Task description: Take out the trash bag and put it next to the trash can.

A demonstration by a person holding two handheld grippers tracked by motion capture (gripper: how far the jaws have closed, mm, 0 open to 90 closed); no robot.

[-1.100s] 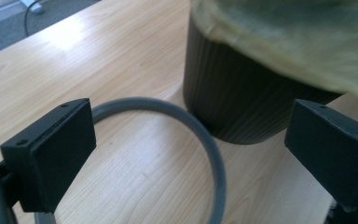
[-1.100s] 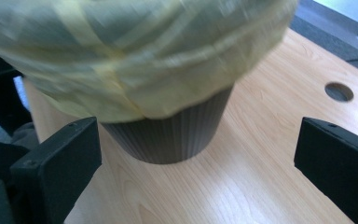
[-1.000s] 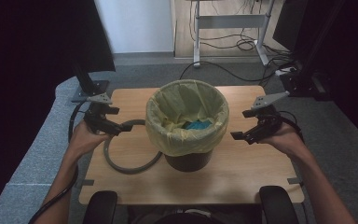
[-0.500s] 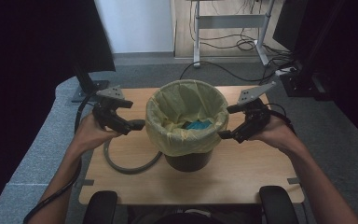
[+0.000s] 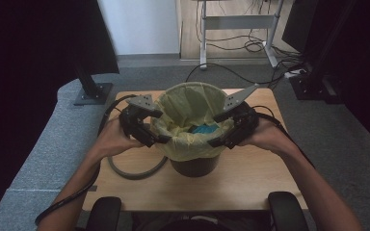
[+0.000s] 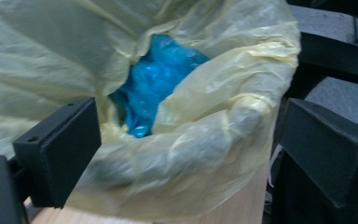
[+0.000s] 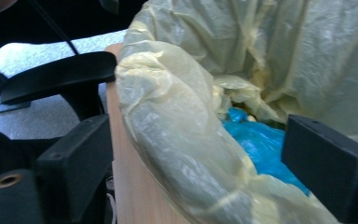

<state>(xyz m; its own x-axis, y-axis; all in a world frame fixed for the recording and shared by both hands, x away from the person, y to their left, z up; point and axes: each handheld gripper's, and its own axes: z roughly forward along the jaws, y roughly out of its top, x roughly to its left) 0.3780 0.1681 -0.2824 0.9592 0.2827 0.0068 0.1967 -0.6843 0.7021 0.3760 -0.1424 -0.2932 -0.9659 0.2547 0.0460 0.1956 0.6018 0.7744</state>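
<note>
A dark bin (image 5: 195, 166) lined with a yellow bag (image 5: 188, 103) stands mid-table, with a crumpled blue thing (image 5: 203, 129) inside. My left gripper (image 5: 156, 137) is at the bag's left rim and my right gripper (image 5: 221, 139) at its right rim. In the left gripper view the rolled rim (image 6: 205, 154) lies between the wide jaws of the left gripper (image 6: 193, 144), above the blue thing (image 6: 158, 84). The right gripper (image 7: 200, 158) straddles the rim (image 7: 168, 116) the same way, beside the blue thing (image 7: 261, 144). Both pairs of jaws have just been closing and stand open around the rim.
The wooden table (image 5: 250, 178) carries a grey cable loop (image 5: 135, 173) left of the bin. Two black chair armrests (image 5: 103, 211) (image 5: 284, 209) sit at the near edge. A monitor stand (image 5: 92, 91) and floor cables (image 5: 250, 45) lie beyond the table.
Both hands have moved inward from the table's sides to the bag. Each gripper now has the bag's rim between its jaws.
</note>
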